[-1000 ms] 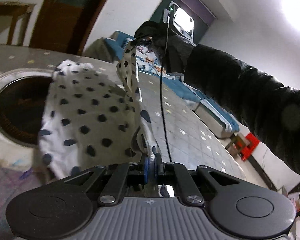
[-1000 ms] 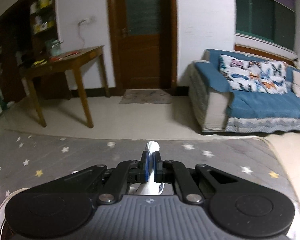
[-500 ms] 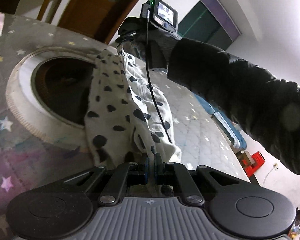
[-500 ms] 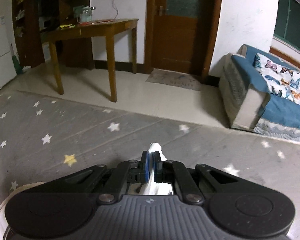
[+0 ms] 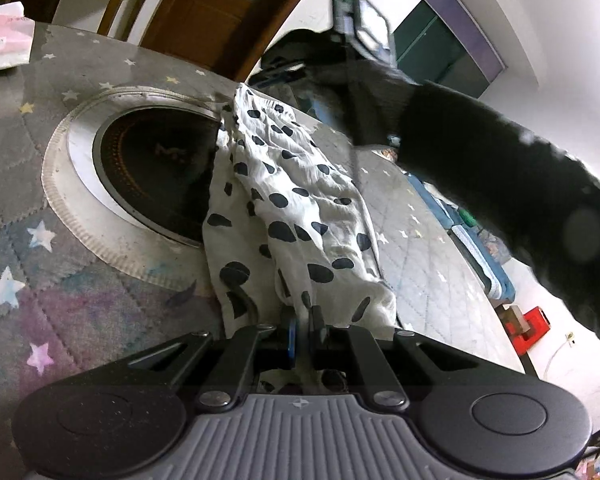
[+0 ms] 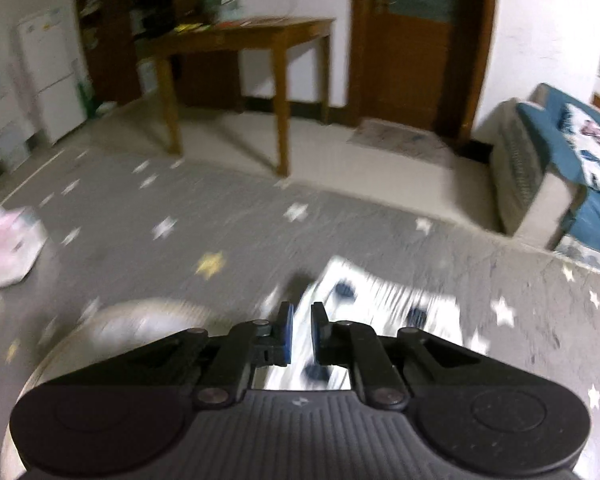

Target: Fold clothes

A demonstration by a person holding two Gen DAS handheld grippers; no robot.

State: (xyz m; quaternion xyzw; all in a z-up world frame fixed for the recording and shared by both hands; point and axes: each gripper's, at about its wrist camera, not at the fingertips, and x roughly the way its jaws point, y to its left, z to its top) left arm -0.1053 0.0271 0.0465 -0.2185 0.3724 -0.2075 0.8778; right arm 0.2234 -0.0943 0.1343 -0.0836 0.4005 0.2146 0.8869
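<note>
Left claw clamped on the near end of a white garment with black spots, a pinch of cloth standing up between the blue pads. Garment stretched away from that claw across the grey star-patterned table cover, its left edge lying over the rim of a round inset burner ringed in pale metal. Far end of the garment bunched to a point under the right claw, seen in the left wrist view as a blurred black device with a small screen, held by a black sleeve reaching in from the right.

In the right wrist view, right claw with a narrow gap between its blue pads and blurred spotted cloth showing through the gap and just beyond the tips. Cannot tell from this blurred picture whether the pads grip the cloth or stand just clear of it. Cloth spread on the grey cover, to the right of the pale burner rim.

At the cover's far left corner, a pink and white packet. Beyond the cover, a wooden side table, a brown door, a white fridge at the left wall, and a blue sofa with a patterned cushion at the right.
</note>
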